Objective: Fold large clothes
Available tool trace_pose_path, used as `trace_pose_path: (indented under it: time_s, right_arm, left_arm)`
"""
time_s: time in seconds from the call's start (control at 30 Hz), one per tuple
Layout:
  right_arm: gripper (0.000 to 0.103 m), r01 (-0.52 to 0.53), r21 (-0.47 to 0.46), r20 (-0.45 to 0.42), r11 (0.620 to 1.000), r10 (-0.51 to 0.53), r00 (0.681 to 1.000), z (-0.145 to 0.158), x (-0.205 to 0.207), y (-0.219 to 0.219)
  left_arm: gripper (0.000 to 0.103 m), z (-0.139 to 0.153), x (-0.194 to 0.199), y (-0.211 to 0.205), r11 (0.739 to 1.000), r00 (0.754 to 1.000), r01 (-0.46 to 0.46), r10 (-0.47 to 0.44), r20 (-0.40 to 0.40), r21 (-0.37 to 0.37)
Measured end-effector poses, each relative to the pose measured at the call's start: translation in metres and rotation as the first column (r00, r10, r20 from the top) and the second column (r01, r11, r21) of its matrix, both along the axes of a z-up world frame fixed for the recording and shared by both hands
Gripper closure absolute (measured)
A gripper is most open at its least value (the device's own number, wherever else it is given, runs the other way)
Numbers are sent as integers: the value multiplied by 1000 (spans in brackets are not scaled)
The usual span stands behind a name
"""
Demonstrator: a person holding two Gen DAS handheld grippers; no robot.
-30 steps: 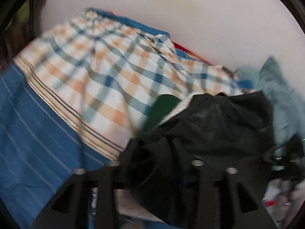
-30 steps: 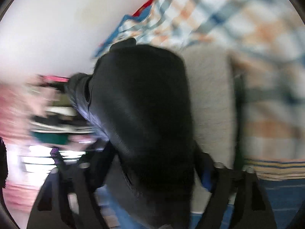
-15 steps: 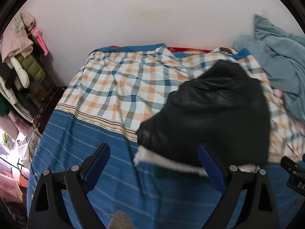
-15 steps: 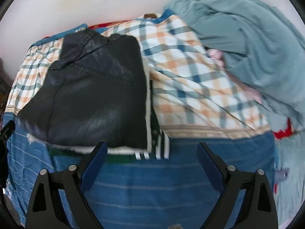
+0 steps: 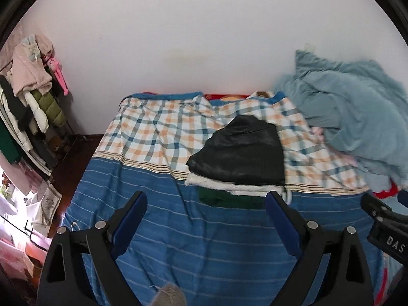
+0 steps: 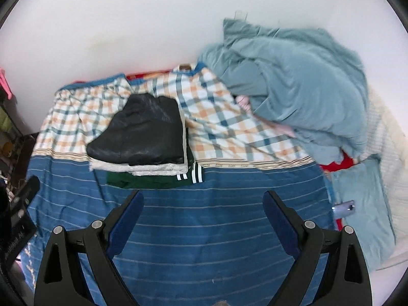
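Left gripper (image 5: 206, 213) is being held with jaws spread wide, nothing between the blue pads (image 5: 131, 218), fingers pointing forward and slightly down. Right gripper (image 6: 203, 213) is being held the same way: jaws wide apart, blue pads (image 6: 279, 220) bare, nothing gripped. Both are being kept level, side by side; part of the right unit's black body is being seen at the left view's right edge

Black jacket (image 6: 142, 132) released onto the folded stack, both grippers now spread, withdrawn.
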State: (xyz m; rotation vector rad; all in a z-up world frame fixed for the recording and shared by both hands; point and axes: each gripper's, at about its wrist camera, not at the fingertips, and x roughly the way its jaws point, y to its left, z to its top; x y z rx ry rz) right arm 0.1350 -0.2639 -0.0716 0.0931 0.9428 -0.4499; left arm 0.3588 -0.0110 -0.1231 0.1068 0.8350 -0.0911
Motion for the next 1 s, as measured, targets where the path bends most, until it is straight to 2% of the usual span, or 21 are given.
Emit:
trace_pose_path:
  time_s: [0.2, 0.47, 0.7, 0.93, 1.0]
  right_arm:
    - [7, -10, -39, 69, 999, 12, 998, 82, -73, 25]
    - [7, -36, -54, 144, 998, 43, 989, 157, -157, 53]
    - [7, -52, -57, 185, 997, 62, 981, 191, -207, 73]
    - [7, -55, -51, 193, 997, 63, 979, 204, -239, 82]
    - [4, -51, -56, 194, 997, 61, 979, 206, -242, 82]
  left_arm:
    - [9, 67, -62, 13, 1000, 999, 0, 1, 48, -22]
    - [9, 112, -113, 28, 1000, 999, -18, 19, 44, -25]
    - [9, 134, -149, 36, 1000, 997, -27, 28, 73, -7]
    - [8, 144, -174, 36, 1000, 994, -26, 24, 107, 15]
    - [5, 145, -179, 37, 1000, 994, -8, 8, 105, 0]
